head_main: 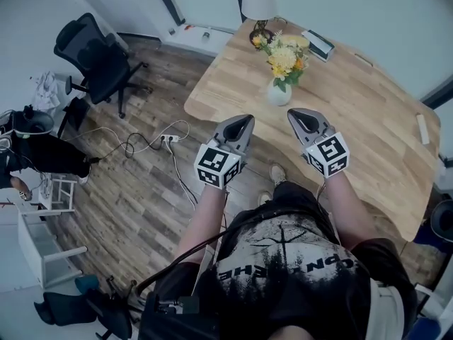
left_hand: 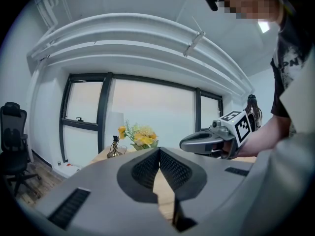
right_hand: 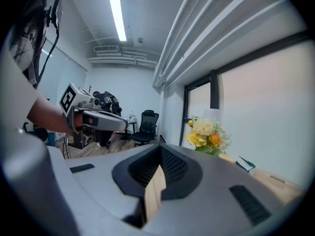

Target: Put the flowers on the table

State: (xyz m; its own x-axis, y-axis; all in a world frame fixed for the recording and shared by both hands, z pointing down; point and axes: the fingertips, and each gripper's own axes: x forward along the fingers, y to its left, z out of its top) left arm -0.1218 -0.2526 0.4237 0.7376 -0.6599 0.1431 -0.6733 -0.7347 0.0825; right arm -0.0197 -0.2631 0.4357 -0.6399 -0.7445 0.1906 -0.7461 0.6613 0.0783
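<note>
Entry: we found the flowers [head_main: 284, 57] standing upright in a white vase [head_main: 279, 93] on the wooden table [head_main: 368, 126], near the table edge closest to us and well apart from both grippers. We held the left gripper [head_main: 243, 121] and the right gripper [head_main: 296, 113] side by side in front of the body, both pointing toward the table and short of the vase.

In the left gripper view the jaws were clenched, tips meeting, with nothing between them. The flowers lay beyond, to the left of the tips. In the right gripper view the jaws were likewise pressed together and empty, with the flowers to the right of the tips.

Behind the vase on the table we noted a small dark ornament [head_main: 260, 32] and a flat book-like item [head_main: 318, 44]. On the floor to the left were a black office chair [head_main: 95, 55] and a power strip [head_main: 168, 138] with cables.
</note>
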